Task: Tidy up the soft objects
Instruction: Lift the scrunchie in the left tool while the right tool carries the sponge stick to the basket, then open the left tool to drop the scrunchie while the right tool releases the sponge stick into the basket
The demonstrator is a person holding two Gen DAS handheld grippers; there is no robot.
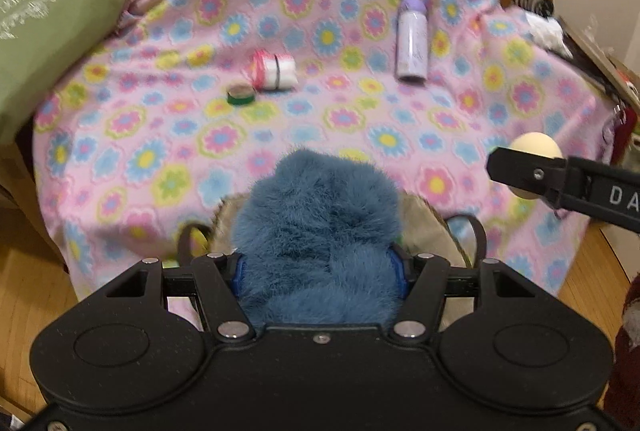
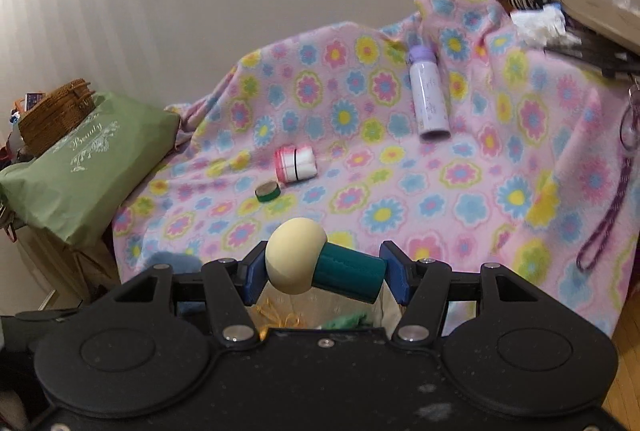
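My left gripper (image 1: 320, 271) pinches a blue furry toy (image 1: 316, 231) between its blue pads, low in the frame at 6 o'clock. Under the toy sits a beige bag (image 1: 424, 227) with dark handles; what it holds is hidden in this view. My right gripper (image 2: 320, 271) is clamped on a mushroom toy (image 2: 320, 263), cream cap left, teal stem right. Below it, at 6 o'clock, the open bag (image 2: 384, 307) shows yellow cord and something green inside. On the flowered blanket (image 2: 500, 191) lie a purple bottle (image 2: 428, 95) at 1 o'clock, a pink-and-white roll (image 2: 296, 163) and a green tape ring (image 2: 267, 191) near centre. A wicker basket (image 2: 56, 115) sits at 9 o'clock.
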